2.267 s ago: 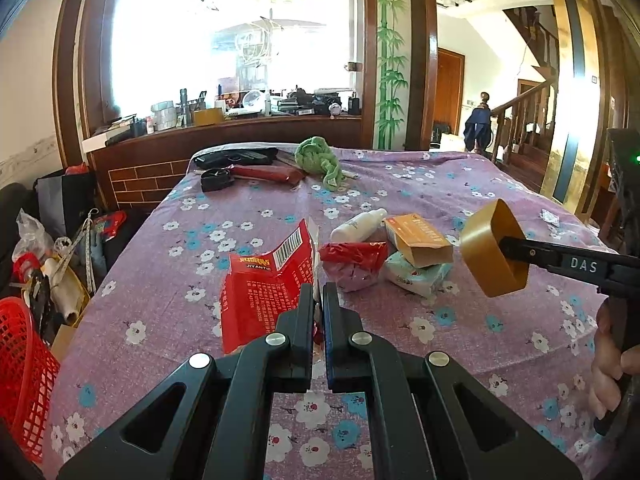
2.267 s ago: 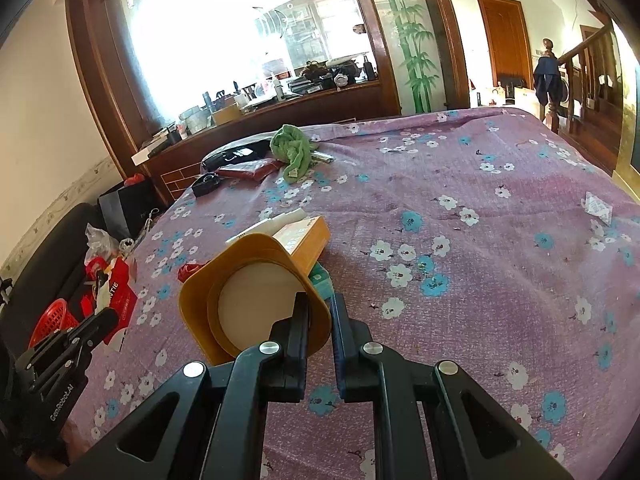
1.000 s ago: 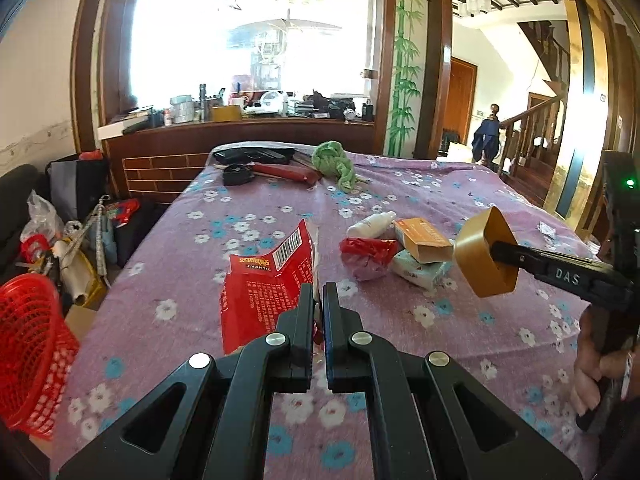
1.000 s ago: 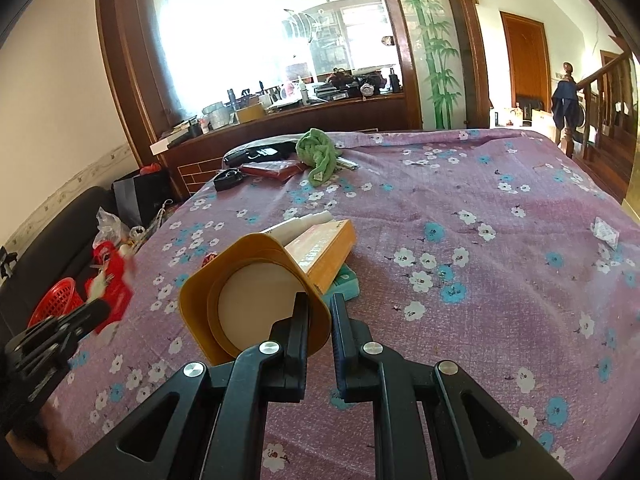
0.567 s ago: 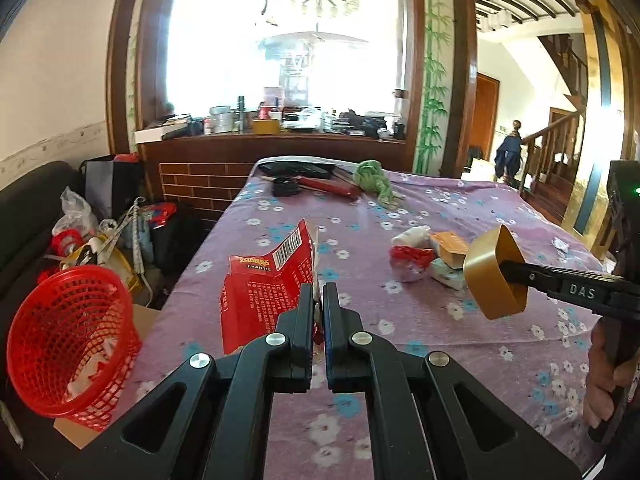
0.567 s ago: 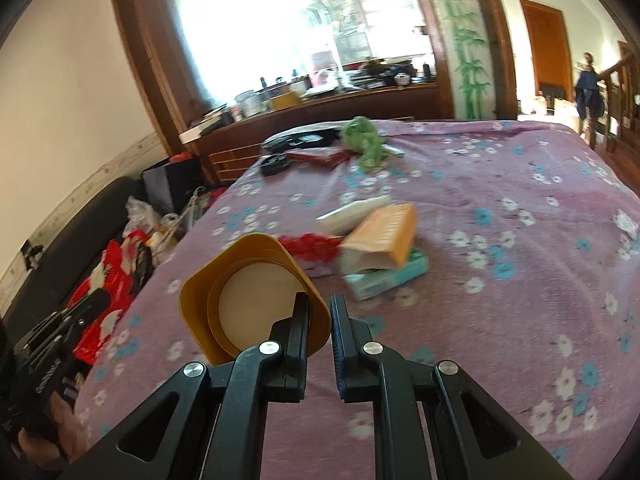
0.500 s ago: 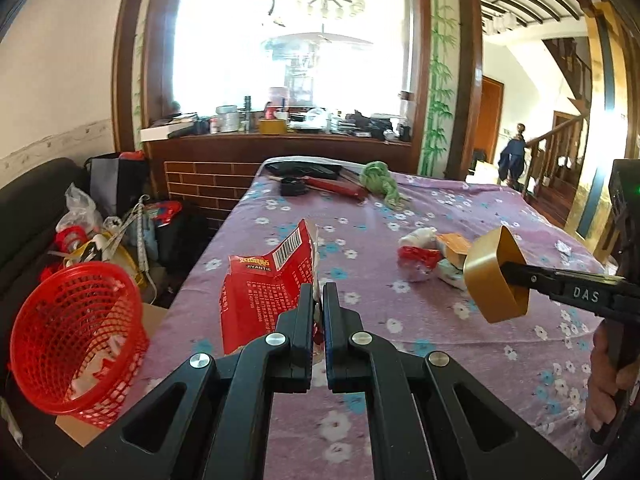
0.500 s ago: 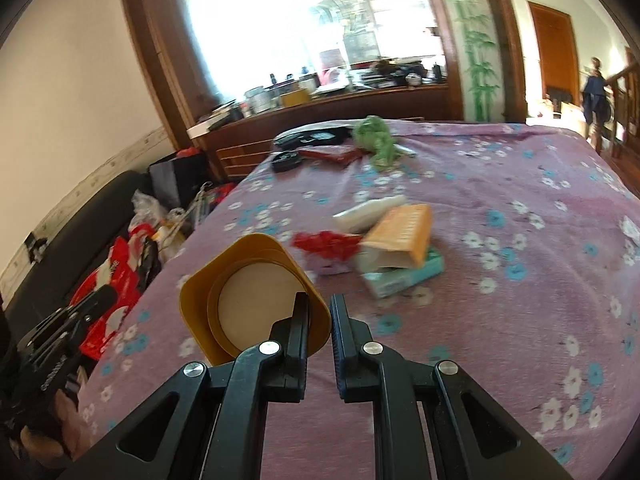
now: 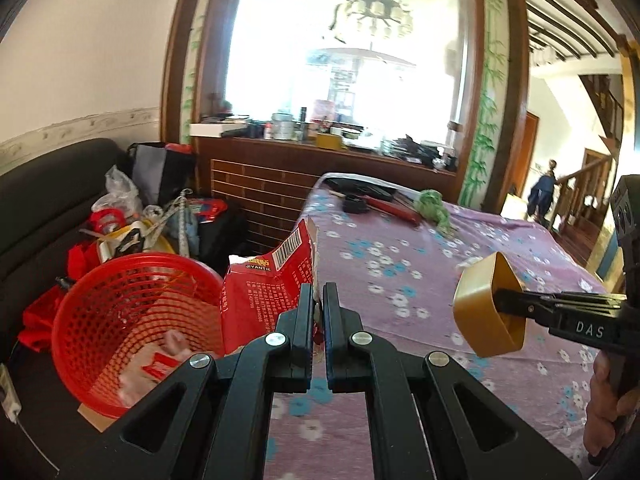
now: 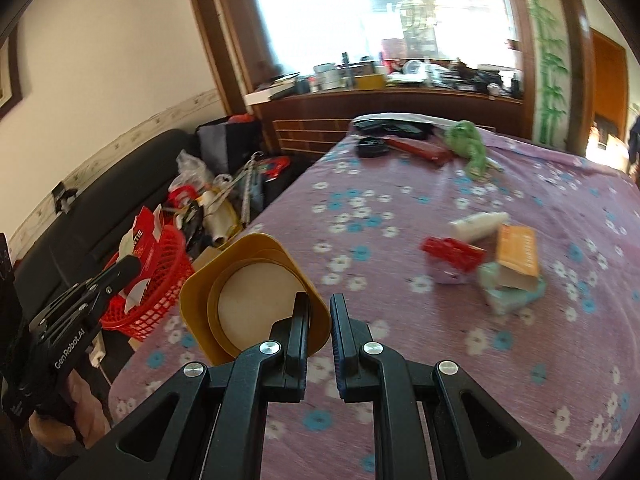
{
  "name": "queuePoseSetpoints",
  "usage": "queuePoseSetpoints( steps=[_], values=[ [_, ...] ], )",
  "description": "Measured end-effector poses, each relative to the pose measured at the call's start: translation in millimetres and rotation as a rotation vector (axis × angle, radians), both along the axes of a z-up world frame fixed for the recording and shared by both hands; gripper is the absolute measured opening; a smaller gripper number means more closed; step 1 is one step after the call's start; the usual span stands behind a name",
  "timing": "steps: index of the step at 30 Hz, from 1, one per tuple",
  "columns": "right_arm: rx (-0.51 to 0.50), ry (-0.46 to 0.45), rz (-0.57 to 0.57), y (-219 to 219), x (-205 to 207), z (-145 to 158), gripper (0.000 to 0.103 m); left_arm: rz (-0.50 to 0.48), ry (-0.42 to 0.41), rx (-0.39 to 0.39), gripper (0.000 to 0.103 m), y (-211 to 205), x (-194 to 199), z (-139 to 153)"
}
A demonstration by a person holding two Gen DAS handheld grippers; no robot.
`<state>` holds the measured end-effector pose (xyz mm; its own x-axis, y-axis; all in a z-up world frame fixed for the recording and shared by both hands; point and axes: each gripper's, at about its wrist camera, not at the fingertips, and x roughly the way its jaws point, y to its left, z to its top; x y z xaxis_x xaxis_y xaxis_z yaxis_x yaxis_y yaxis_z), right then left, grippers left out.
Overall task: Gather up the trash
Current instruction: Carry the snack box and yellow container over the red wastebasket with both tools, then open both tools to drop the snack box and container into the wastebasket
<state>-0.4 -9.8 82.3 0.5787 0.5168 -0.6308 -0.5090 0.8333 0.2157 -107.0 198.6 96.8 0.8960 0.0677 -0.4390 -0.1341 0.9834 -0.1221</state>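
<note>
Red wrapper (image 9: 267, 284) is pinched in the left gripper (image 9: 318, 300), jaws pressed together on its lower edge; it hangs at the table's left edge, just beside the red basket (image 9: 132, 320) on the floor, not yet over the mouth. Gold cup (image 10: 256, 300) is clamped by its wall in the right gripper (image 10: 320, 312), jaws nearly shut on it, over the tablecloth (image 10: 400, 200) near that same left edge.

Step in hand, prob.: carry both to the basket & drop. To do it well: bring wrapper fully past the rim, centred over the opening, before spreading the jaws; it's light & floppy, could catch on the rim or drift onto the sofa clutter. Cup next, mouth tipped down, once the left gripper is out of the way.

Room: basket sits tight btw table edge & sofa, clutter behind it. Approach from above is open. More trash, a red packet (image 10: 454, 254) & orange box (image 10: 516, 256), lies toward the table's right side, well apart.
</note>
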Motion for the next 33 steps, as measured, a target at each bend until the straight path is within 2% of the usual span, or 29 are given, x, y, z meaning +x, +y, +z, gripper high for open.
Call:
queuePoseSetpoints(
  steps=[20,33],
  values=[
    [-0.039,-0.011,0.215,136,2,15,0.012,0.222,0.006,-0.086,0.004,127,-25,-13],
    [-0.062,-0.002,0.256,205,20,11,0.012,0.231,0.038,-0.114,0.004,153,-20,-28]
  ],
)
